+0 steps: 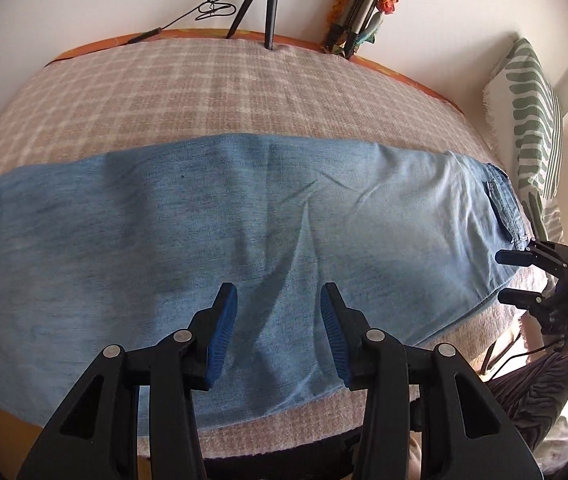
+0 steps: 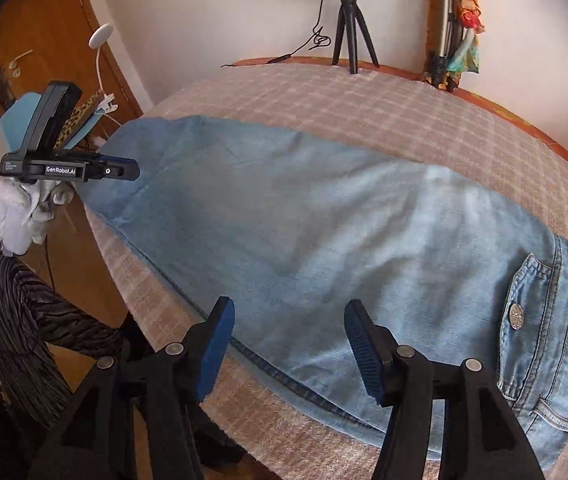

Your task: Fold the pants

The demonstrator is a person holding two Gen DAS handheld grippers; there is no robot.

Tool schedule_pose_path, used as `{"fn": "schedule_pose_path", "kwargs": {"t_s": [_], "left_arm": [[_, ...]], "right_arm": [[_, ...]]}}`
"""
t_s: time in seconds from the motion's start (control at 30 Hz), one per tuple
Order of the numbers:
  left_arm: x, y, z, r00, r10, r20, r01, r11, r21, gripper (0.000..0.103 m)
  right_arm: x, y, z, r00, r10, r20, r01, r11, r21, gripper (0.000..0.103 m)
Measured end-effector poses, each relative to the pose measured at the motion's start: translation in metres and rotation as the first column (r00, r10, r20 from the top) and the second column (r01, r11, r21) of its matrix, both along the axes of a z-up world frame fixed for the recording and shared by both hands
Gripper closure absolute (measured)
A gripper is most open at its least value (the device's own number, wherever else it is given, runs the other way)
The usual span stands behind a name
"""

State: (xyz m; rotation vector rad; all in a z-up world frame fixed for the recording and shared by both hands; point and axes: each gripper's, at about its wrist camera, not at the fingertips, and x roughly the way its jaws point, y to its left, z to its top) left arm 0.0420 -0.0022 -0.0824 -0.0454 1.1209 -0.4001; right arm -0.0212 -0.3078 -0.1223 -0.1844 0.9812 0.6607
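Note:
Light blue denim pants (image 1: 244,208) lie flat across the bed, legs stacked, with the waist and a buttoned back pocket (image 2: 523,312) at the right end. My left gripper (image 1: 280,296) hovers open over the middle of the legs near the front edge, with nothing between its blue pads. In the right wrist view it (image 2: 132,170) appears side-on by the hem end of the pants (image 2: 323,220), in a white-gloved hand (image 2: 16,216). My right gripper (image 2: 289,312) is open above the front seam near the seat, holding nothing. It (image 1: 509,278) also shows just off the waist end.
The bed carries a pink checked blanket (image 1: 204,92). A small black tripod (image 1: 272,4) stands at its far edge beside a taller stand draped with a scarf (image 1: 367,4). A green-striped pillow (image 1: 531,112) leans at the right. A wooden door (image 2: 44,32) is at the left.

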Motion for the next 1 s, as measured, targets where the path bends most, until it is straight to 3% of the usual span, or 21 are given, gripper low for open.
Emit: {"fn": "schedule_pose_path", "kwargs": {"t_s": [0.2, 0.3, 0.33, 0.47, 0.67, 0.7, 0.73, 0.77, 0.83, 0.93, 1.0], "left_arm": [[0.002, -0.006, 0.004, 1.0, -0.017, 0.014, 0.017, 1.0, -0.008, 0.061], [0.006, -0.007, 0.009, 0.999, -0.024, 0.025, 0.024, 1.0, -0.011, 0.061], [0.007, -0.007, 0.01, 0.999, -0.025, 0.03, 0.026, 1.0, -0.013, 0.061], [0.017, -0.01, 0.019, 0.999, -0.021, 0.05, 0.022, 1.0, -0.016, 0.061], [0.037, -0.039, 0.012, 0.996, -0.072, 0.059, 0.075, 0.996, -0.044, 0.061], [0.039, -0.046, 0.005, 0.995, -0.089, 0.05, 0.091, 0.995, -0.038, 0.061], [0.04, -0.052, -0.002, 0.994, -0.104, 0.041, 0.106, 0.994, -0.028, 0.061], [0.042, -0.057, -0.01, 0.993, -0.115, 0.028, 0.115, 0.993, -0.013, 0.061], [0.043, -0.062, -0.024, 0.992, -0.127, -0.001, 0.127, 0.992, 0.0, 0.061], [0.042, -0.061, -0.037, 0.992, -0.128, -0.02, 0.128, 0.992, 0.0, 0.061], [0.041, -0.062, -0.033, 0.991, -0.13, -0.016, 0.13, 0.992, 0.0, 0.061]], "right_arm": [[-0.012, 0.048, -0.018, 0.986, 0.165, 0.0, -0.164, 0.977, -0.137, 0.046], [-0.004, 0.06, -0.029, 0.986, 0.167, 0.011, -0.161, 0.962, -0.221, 0.068], [-0.001, 0.061, -0.03, 0.986, 0.165, 0.013, -0.158, 0.962, -0.224, 0.07], [0.002, 0.059, -0.024, 0.987, 0.162, -0.012, -0.162, 0.967, -0.194, 0.098], [-0.007, 0.061, -0.025, 0.972, 0.229, -0.053, -0.235, 0.948, -0.212, 0.1], [-0.004, 0.059, -0.023, 0.974, 0.222, -0.053, -0.228, 0.951, -0.209, 0.098], [0.001, 0.056, -0.018, 0.976, 0.209, -0.052, -0.216, 0.955, -0.204, 0.087], [0.005, 0.05, -0.01, 0.979, 0.198, -0.041, -0.202, 0.962, -0.186, 0.066], [0.016, 0.035, 0.011, 0.983, 0.183, 0.004, -0.181, 0.974, -0.133, 0.05], [0.051, 0.003, 0.039, 0.991, 0.114, 0.065, -0.107, 0.989, -0.101, 0.044], [0.086, -0.018, 0.047, 0.996, 0.073, 0.057, -0.068, 0.995, -0.077, 0.034]]}}
